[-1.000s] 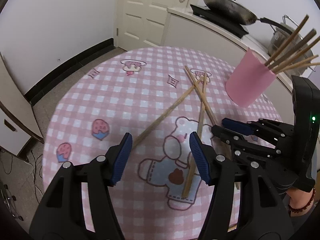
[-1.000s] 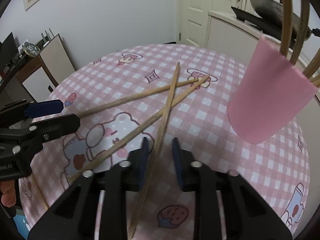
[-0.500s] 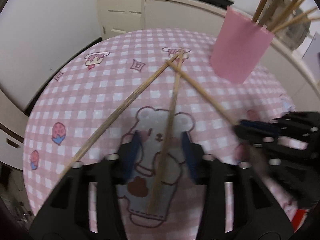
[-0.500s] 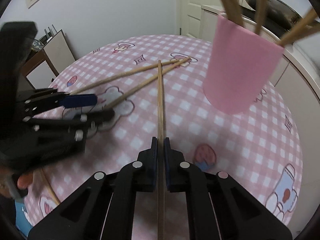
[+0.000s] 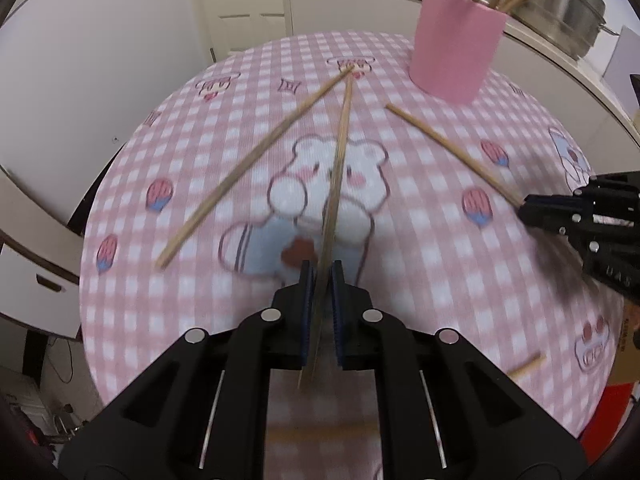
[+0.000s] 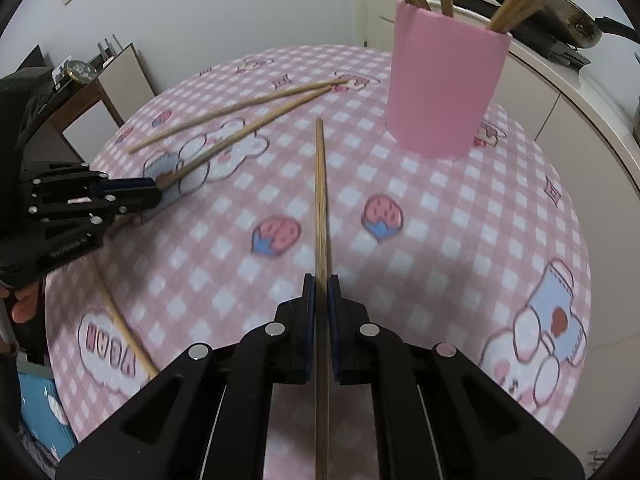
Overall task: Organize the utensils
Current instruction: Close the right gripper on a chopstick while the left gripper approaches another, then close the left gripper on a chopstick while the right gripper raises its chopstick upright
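Note:
A pink cup (image 5: pixel 456 40) (image 6: pixel 440 88) with several chopsticks stands at the far side of the round table. My left gripper (image 5: pixel 320 268) (image 6: pixel 156 192) is low over the bear print, its jaws closing onto a wooden chopstick (image 5: pixel 340 140) that runs between the pads toward the cup. Beside it to the left lies a loose chopstick (image 5: pixel 248 164) (image 6: pixel 232 110), the two tips meeting at the far end. My right gripper (image 6: pixel 320 278) (image 5: pixel 524 206) is shut on another chopstick (image 6: pixel 320 184) (image 5: pixel 448 144), whose tip points near the cup's base.
The pink checked tablecloth (image 6: pixel 460 240) covers the table. One more chopstick (image 6: pixel 120 320) lies near the front edge. A white counter (image 6: pixel 568 92) with a wok and a steel pot runs behind the cup. A person's fingers (image 6: pixel 24 308) show at the left.
My left gripper moved over the middle chopstick and closed on it. The right gripper drew its chopstick out of the crossed pile and off to the right.

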Demonstrator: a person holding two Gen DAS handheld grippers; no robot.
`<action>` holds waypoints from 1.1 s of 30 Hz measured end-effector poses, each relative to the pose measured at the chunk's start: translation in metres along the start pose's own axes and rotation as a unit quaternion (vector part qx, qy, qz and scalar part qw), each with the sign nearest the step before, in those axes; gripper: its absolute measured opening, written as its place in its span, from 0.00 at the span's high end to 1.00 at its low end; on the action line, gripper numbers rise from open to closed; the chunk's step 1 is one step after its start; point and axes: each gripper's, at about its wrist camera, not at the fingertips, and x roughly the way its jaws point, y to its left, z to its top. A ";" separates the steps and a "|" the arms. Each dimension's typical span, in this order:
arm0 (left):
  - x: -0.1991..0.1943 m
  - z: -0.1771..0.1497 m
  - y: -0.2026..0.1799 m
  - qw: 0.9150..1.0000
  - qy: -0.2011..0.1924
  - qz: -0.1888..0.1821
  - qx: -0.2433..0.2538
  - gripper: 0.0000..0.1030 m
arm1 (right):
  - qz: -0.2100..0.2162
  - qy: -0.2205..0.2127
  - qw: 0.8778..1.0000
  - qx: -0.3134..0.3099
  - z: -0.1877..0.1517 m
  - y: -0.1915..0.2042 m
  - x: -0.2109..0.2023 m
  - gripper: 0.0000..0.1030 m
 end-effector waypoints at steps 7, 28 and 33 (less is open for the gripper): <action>-0.009 0.003 0.010 0.999 -0.014 -0.011 -0.042 0.90 | -0.001 -0.012 1.000 0.009 -0.001 0.000 -0.006 0.92; 0.060 0.103 -0.007 1.000 -0.018 0.021 -0.013 0.63 | -0.012 -0.032 0.999 -0.004 0.064 0.001 0.043 0.87; 0.071 0.116 -0.008 1.000 -0.019 0.019 -0.010 0.66 | -0.014 -0.035 0.999 -0.012 0.070 0.000 0.049 0.87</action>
